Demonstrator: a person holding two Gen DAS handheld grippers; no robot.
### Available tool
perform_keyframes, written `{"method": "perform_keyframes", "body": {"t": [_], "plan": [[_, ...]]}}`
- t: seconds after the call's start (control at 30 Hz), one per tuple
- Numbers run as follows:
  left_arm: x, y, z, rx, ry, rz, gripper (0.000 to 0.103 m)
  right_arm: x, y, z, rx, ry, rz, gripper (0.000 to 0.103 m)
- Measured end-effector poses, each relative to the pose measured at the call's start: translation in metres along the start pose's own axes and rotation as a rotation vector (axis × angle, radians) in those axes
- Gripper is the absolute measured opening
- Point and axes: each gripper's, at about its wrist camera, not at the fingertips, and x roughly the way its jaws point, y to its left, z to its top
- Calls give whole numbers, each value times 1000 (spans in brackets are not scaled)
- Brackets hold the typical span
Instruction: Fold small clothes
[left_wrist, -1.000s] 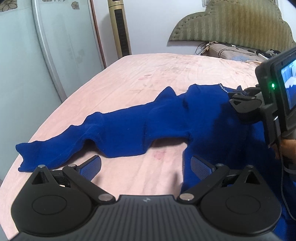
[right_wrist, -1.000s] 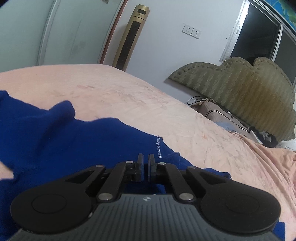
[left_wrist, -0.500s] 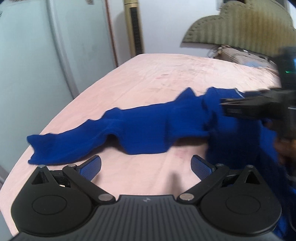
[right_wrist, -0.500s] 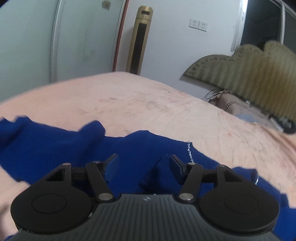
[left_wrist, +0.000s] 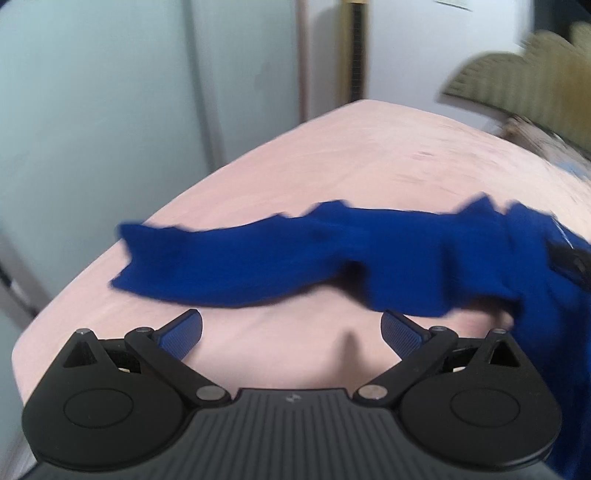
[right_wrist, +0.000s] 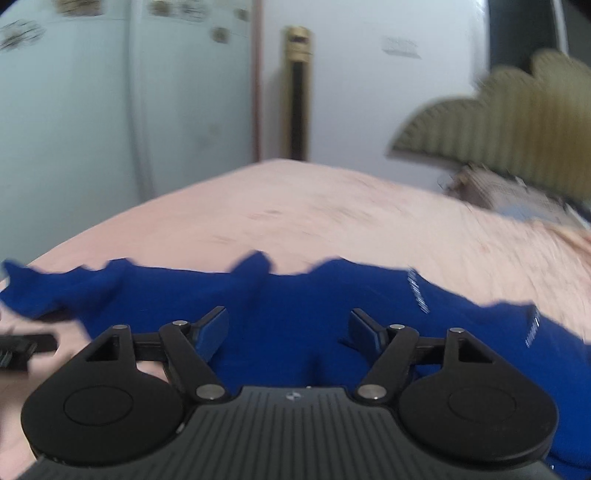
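Note:
A dark blue garment (left_wrist: 332, 258) lies on the pink bed sheet (left_wrist: 369, 147), one long sleeve stretched out to the left. My left gripper (left_wrist: 291, 328) hovers open just short of that sleeve, nothing between its blue pads. In the right wrist view the same blue garment (right_wrist: 288, 295) spreads across the sheet, with a small silvery trim (right_wrist: 415, 291) on it. My right gripper (right_wrist: 288, 325) is above the cloth, its jaws opening, and the pads do not press on the fabric. A dark blur of the right gripper (left_wrist: 569, 258) shows at the right edge of the left wrist view.
The bed's left edge (left_wrist: 110, 258) runs close to a pale wardrobe door (left_wrist: 110, 110). A gold tower fan (right_wrist: 297, 92) stands by the wall. An olive padded headboard (right_wrist: 517, 129) and a pillow (right_wrist: 498, 192) lie at the far right.
My right gripper, shut on the blue cloth a second ago, has opened and lifted off it. The left gripper has swung leftward along the sleeve, still open.

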Motion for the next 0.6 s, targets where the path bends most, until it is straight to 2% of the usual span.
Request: {"method": "perform_keyframes", "body": {"t": [0.13, 0.23, 0.37, 0.47, 0.6], "plan": [[16, 53, 6, -212, 46, -47, 103, -16, 31, -4, -83, -15, 57, 79], [27, 95, 6, -408, 71, -92, 103, -19, 45, -4, -138, -25, 51, 81], [37, 137, -3, -674, 15, -230, 103, -27, 53, -7, -164, -38, 51, 83], [48, 153, -5, -802, -25, -290, 103, -29, 51, -7, -150, -45, 49, 83], [63, 163, -2, -887, -64, -336, 103, -28, 41, -3, -133, -56, 36, 84]]}}
